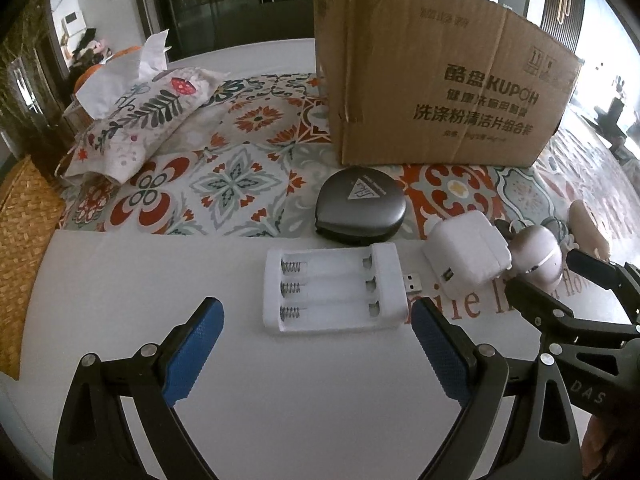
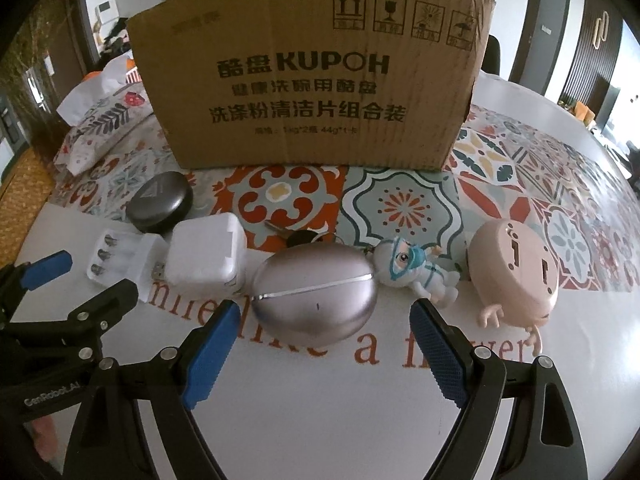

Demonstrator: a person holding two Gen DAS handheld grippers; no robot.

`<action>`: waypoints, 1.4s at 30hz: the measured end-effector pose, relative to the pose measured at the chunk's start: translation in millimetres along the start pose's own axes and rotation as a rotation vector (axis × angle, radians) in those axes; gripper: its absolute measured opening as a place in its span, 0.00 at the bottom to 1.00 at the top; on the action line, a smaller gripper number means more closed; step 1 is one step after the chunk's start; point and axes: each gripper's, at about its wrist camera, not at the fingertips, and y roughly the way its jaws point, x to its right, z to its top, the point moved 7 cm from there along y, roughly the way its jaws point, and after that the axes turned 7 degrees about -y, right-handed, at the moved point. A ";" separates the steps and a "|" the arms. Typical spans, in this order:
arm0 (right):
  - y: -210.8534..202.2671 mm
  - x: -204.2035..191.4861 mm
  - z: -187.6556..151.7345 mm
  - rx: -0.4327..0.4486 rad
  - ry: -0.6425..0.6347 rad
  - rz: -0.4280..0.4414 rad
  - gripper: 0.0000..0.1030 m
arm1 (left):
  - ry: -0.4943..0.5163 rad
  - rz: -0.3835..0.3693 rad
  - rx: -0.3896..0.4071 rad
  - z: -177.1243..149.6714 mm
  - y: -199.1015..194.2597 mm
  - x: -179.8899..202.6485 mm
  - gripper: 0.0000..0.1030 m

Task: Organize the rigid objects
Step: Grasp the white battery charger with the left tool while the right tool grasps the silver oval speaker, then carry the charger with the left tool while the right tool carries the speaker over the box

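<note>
Between my left gripper's [image 1: 316, 316] spread, empty blue pads lies the white battery charger [image 1: 332, 290], flat on the white table [image 1: 120, 280], its three bare slots running left to right and its USB plug [image 1: 412, 282] pointing right toward the white power adapter [image 1: 466, 254], which sits just beside that plug; past the adapter, the right gripper's dark fingers reach in from the right edge. On my other side, my right gripper [image 2: 320, 326] is likewise wide open and holds nothing, its pads flanking the pinkish-silver oval case [image 2: 314, 298], which rests on the table with its long axis across my view and its silver seam slanting up to the right. Close beside its right end lies a small masked figurine [image 2: 416, 274], head toward the case and legs pointing right and toward me, and further right a pale pink round toy [image 2: 514, 270] lies tilted. Behind the oval case a key ring with a key [image 2: 298, 234] peeks out. Beyond the charger a dark grey rounded case [image 1: 360, 208] rests at the edge of the patterned mat [image 1: 240, 168]. Farther back stands the open cardboard box [image 2: 312, 76], printed side facing me, blocking the far table, with a floral tissue pouch [image 1: 136, 120] off to its left
</note>
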 end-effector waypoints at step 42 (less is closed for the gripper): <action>-42.8 3.0 6.8 0.120 0.024 -0.002 0.65 | 0.039 -0.065 0.137 9.8 -43.1 12.0 0.73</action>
